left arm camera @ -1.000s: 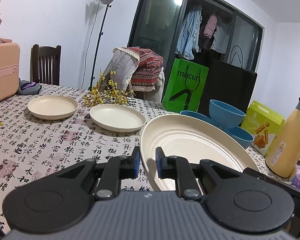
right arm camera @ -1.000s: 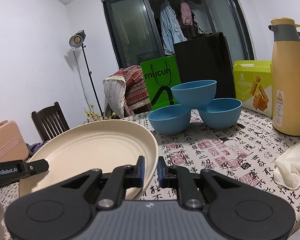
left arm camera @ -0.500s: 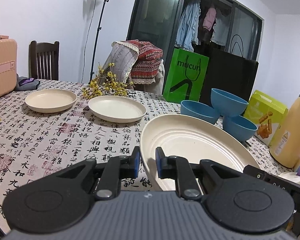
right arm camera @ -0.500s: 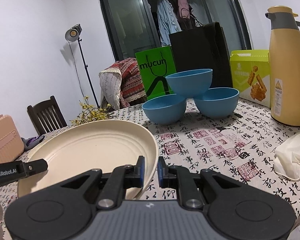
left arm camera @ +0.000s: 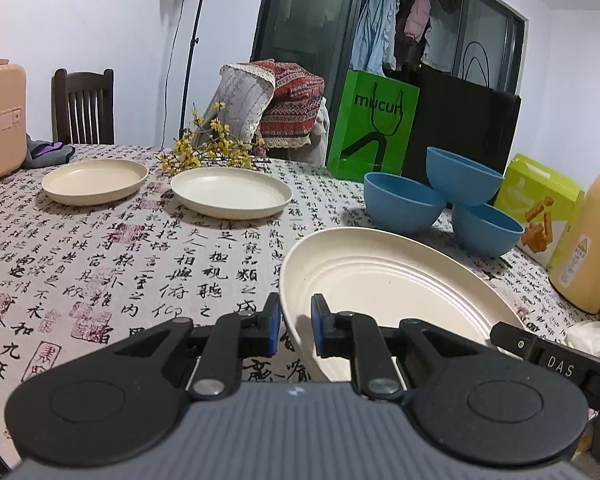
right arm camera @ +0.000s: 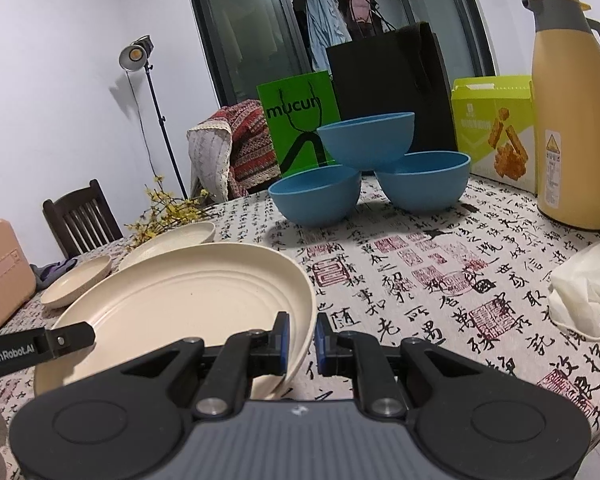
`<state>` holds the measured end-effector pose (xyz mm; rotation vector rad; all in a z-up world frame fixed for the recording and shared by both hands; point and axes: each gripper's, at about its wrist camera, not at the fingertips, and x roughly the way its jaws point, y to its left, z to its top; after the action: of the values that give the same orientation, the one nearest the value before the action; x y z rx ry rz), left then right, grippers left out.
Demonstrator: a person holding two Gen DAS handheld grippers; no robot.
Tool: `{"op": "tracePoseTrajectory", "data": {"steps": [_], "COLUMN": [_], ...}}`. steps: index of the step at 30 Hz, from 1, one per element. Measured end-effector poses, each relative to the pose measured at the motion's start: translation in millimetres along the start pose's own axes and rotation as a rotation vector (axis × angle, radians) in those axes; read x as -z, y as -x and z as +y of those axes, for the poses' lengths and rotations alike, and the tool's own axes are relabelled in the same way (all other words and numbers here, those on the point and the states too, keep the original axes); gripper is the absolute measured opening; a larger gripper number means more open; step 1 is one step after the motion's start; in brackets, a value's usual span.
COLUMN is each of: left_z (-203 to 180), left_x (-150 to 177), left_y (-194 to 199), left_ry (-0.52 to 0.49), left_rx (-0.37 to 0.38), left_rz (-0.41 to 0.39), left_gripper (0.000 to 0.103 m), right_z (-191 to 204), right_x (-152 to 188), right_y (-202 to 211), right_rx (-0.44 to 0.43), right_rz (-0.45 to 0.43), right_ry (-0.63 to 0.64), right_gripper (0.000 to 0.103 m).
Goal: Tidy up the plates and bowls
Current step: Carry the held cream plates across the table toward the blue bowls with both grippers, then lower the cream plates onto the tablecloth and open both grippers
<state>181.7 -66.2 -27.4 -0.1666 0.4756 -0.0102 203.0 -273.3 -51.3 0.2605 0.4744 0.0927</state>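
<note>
A large cream plate (left arm camera: 384, 280) (right arm camera: 188, 300) is gripped on both sides, low over the patterned tablecloth. My left gripper (left arm camera: 295, 320) is shut on its left rim, my right gripper (right arm camera: 301, 334) shut on its right rim. Two smaller cream plates (left arm camera: 95, 181) (left arm camera: 231, 192) rest on the table farther left. Three blue bowls (right arm camera: 366, 138) (right arm camera: 315, 196) (right arm camera: 423, 180) form a pile behind the large plate, one sitting on top of the other two.
A yellow thermos jug (right arm camera: 570, 112) and a green snack box (right arm camera: 494, 126) stand at the right. A crumpled white cloth (right arm camera: 584, 288) lies near the right edge. Yellow flowers (left arm camera: 208, 152), a green bag (left arm camera: 374, 120) and a pink suitcase (left arm camera: 0, 120) line the back and left.
Both grippers have sunk toward the table with the large plate between them; the tabletop and the other dishes now look closer and higher in both views.
</note>
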Motion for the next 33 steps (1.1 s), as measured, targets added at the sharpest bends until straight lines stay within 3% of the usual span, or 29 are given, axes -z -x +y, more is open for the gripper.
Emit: {"op": "tracePoseTrajectory", "data": {"steps": [33], "left_z": [-6.2], "left_x": [26.6], "left_y": [-46.2], "left_ry": [-0.075], "left_rx": [-0.036], "left_rz": [0.114], "left_gripper": [0.016], "right_z": [-13.4], "right_x": [18.8], "right_y": [-31.8], "right_rx": [0.040], "right_rz": [0.055], "right_ry": [0.032], "right_gripper": [0.013]}}
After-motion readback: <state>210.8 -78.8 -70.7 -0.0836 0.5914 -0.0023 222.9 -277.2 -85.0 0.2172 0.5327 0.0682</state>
